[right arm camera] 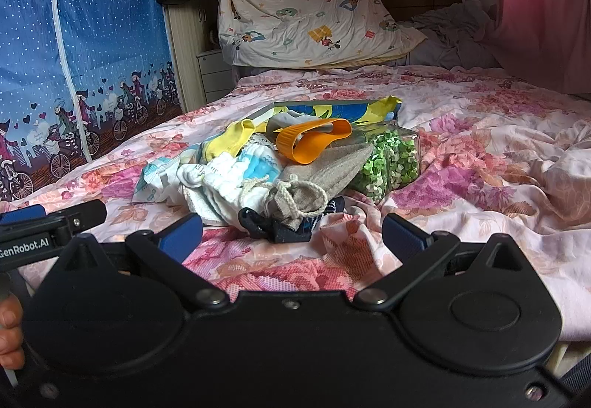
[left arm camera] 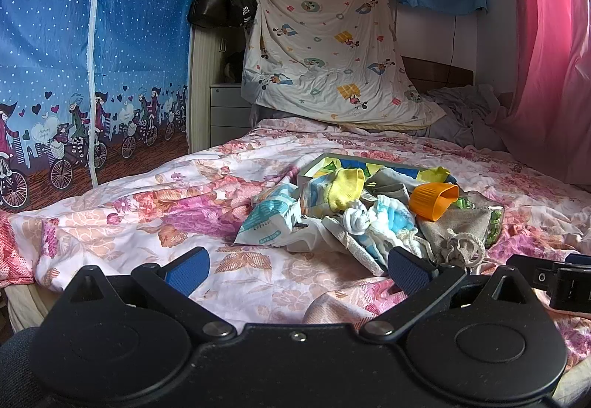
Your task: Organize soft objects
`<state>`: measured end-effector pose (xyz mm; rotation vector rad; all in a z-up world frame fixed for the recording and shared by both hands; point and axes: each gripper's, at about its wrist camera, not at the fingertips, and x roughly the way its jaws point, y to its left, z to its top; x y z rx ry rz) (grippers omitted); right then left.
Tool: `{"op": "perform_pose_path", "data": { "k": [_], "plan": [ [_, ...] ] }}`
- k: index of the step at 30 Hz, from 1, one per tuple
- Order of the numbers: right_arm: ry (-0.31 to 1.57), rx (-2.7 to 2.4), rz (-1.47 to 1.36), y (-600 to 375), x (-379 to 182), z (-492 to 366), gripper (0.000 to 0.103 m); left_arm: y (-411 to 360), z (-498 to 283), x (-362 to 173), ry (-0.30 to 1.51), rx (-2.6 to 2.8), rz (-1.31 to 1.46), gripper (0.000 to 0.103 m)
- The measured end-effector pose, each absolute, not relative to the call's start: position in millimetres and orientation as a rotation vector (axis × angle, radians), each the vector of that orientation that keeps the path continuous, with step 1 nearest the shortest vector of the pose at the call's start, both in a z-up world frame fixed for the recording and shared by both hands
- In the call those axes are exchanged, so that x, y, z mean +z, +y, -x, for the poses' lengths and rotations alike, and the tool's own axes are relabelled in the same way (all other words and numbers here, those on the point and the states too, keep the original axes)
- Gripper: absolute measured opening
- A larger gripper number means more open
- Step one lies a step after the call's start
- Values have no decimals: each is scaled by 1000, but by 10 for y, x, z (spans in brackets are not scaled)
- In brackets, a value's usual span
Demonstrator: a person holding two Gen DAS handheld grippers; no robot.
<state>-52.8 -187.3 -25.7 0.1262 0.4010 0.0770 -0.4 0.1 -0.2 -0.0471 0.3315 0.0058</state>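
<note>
Pile: the soft things lie heaped mid-bed, none sorted yet; the work looks barely begun.
Yellow sock [right arm camera: 231, 140]: draped on top at the left of the heap, loose and easy to pinch.
White-and-blue cloths [right arm camera: 236, 173]: bunched just beside the sock, overlapping one another.
Drawstring pouch [right arm camera: 314, 179]: grey linen, at the near edge, its cord [right arm camera: 280, 195] trailing toward the grippers; probably the easiest first grab.
Dark blue fabric [right arm camera: 275, 225]: tucked under the pouch, partly hidden.
Orange cup [right arm camera: 312, 140]: tipped on its side on top of the pouch; hard, so likely to be set aside.
Green-filled container [right arm camera: 388, 164]: clear, lying at the right of the heap, touching the pouch.
Tray [left arm camera: 314, 164]: patterned, behind the heap, perhaps the destination.
Left gripper [left arm camera: 297, 269]: jaws spread wide, nothing between them, low over the bedspread [left arm camera: 147, 208], short of the pile.
Right gripper [right arm camera: 291, 232]: likewise spread and empty, facing the pouch.
</note>
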Motion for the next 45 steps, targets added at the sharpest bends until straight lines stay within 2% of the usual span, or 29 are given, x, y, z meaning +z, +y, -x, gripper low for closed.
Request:
{"op": "perform_pose_path", "data": {
  "k": [35, 45],
  "plan": [
    [413, 78, -122, -1872, -263, 520, 103, 4, -49, -15, 347, -3, 44, 102],
    [441, 96, -38, -1889, -207, 450, 103, 52, -223, 29, 367, -78, 22, 102]
  ]
}}
